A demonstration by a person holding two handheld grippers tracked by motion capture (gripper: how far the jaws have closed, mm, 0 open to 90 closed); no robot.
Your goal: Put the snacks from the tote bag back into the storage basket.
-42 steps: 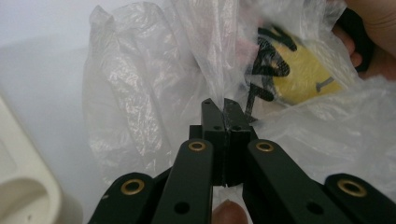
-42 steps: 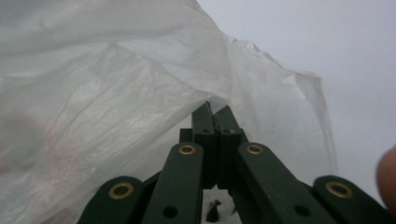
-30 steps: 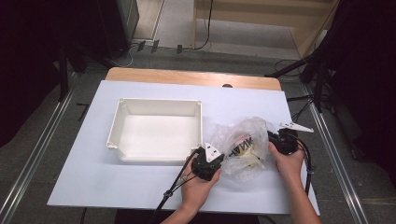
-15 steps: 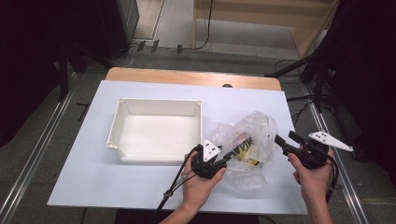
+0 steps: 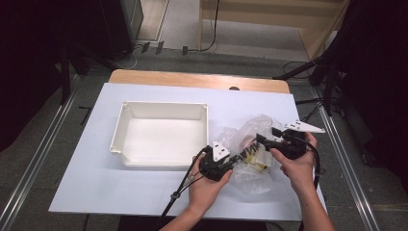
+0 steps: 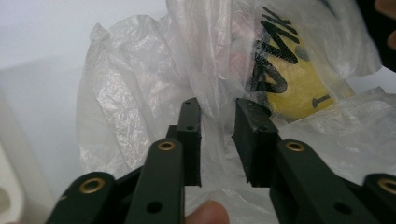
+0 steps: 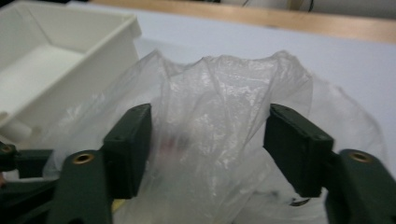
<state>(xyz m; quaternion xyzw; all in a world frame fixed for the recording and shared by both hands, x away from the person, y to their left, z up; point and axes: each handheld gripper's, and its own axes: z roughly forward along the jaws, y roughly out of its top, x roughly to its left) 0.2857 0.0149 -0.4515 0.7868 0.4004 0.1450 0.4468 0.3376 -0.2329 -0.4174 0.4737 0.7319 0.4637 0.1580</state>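
Observation:
A crumpled clear plastic bag (image 5: 250, 179) lies on the white table, right of the tray. Inside it is a yellow item with black lettering (image 5: 253, 157), which also appears through the film in the left gripper view (image 6: 292, 81). My left gripper (image 5: 236, 157) points right into the bag. Its jaws (image 6: 217, 114) have just been closing, with a twisted fold of film in the narrow gap and no clear pinch. My right gripper (image 5: 262, 140) points left at the bag's raised edge. Its jaws (image 7: 210, 123) stand wide, have just been closing slightly, and straddle puffed film.
A white rectangular tray (image 5: 163, 109) with nothing in it sits left of the bag, its corner also in the right gripper view (image 7: 126, 28). The white tabletop (image 5: 120, 192) ends in a wooden strip (image 5: 192, 79) at the far edge. Cables trail toward the near edge.
The right gripper pulled away to the right of the bag, then came back left and up to the bag's top edge. The left hand stayed put, its jaws now slightly parted around the film.

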